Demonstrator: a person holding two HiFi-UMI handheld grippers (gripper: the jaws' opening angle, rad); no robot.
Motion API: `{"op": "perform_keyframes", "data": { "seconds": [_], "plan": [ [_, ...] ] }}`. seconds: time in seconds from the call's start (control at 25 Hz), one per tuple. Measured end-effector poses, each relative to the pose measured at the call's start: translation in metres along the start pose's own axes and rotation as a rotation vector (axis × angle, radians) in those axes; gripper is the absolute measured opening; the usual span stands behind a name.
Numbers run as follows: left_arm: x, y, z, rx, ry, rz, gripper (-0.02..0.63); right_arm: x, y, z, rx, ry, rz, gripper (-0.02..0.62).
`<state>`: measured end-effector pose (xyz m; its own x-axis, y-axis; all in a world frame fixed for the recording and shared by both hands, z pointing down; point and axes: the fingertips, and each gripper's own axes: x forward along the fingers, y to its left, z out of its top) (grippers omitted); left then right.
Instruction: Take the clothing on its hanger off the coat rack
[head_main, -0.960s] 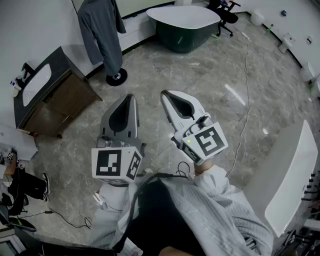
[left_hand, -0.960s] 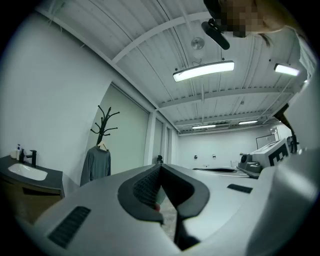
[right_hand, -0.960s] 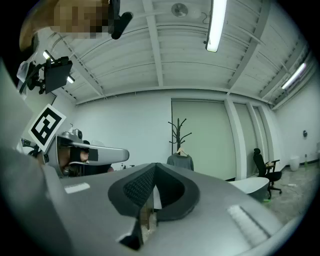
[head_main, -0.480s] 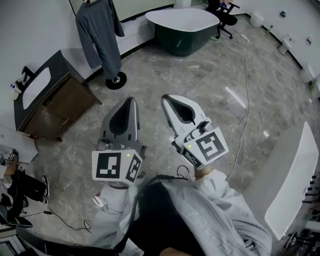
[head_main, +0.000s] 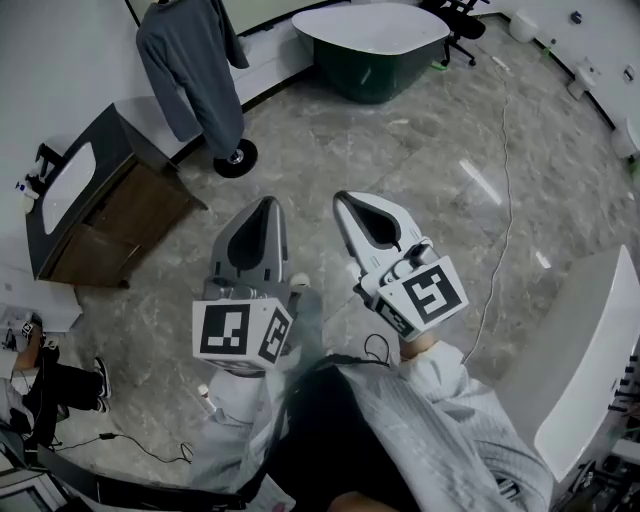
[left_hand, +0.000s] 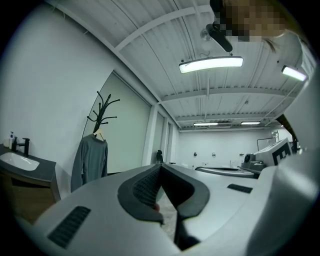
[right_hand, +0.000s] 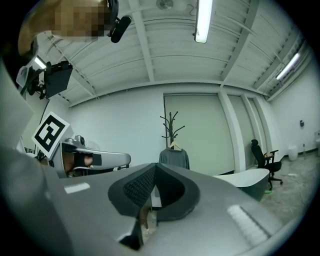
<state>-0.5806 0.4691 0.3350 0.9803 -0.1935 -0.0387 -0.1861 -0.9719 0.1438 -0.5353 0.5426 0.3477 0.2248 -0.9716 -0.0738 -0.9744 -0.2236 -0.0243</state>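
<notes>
Judging by how things lie, none of the task is done yet. The coat rack (head_main: 235, 155) stands by the far wall, and the grey top (head_main: 190, 70) hangs from it on its hanger (right_hand: 174, 146), well apart from both grippers. The left gripper (head_main: 262, 212) and right gripper (head_main: 350, 205) are held level and side by side, each clenched with nothing between its jaws. What remains is the whole job: walk up, open a gripper, take the hanger and lift its hook off the rack.

The stone floor (head_main: 420, 160) between the person and the rack looks bare. A white-topped green table (head_main: 370, 40) stands to the right of the rack. A dark cabinet with a basin (head_main: 110, 190) sits just to its left, near enough to mind on the approach. An office chair (head_main: 465, 15) is farther off, and a thin cable (head_main: 505, 200) trails along the right, clear of the path.
</notes>
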Motion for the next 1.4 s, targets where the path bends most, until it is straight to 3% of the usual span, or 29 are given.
{"op": "perform_keyframes", "data": {
  "seconds": [0.44,0.64,0.8,0.92,1.16,1.4],
  "plan": [
    [0.185,0.120,0.033,0.012,-0.016,-0.065,0.003,0.191,-0.112,0.001,-0.013,-0.007,-0.042,0.000],
    [0.271,0.153,0.021,-0.006,0.014,-0.068,0.003,0.246,-0.178,-0.005,-0.008,-0.002,-0.061,0.000],
    [0.354,0.168,0.007,-0.002,0.007,-0.049,0.003,0.294,-0.255,-0.017,-0.009,-0.004,-0.050,0.000],
    [0.425,0.176,0.009,-0.001,-0.017,0.003,0.003,0.332,-0.317,-0.014,-0.021,-0.004,0.004,0.000],
    [0.544,0.192,0.033,-0.011,-0.064,0.151,0.003,0.407,-0.415,0.015,-0.042,-0.022,0.192,0.000],
    [0.590,0.246,0.024,-0.006,-0.019,0.366,0.003,0.503,-0.455,-0.007,0.028,0.031,0.399,0.002]
  ]
}}
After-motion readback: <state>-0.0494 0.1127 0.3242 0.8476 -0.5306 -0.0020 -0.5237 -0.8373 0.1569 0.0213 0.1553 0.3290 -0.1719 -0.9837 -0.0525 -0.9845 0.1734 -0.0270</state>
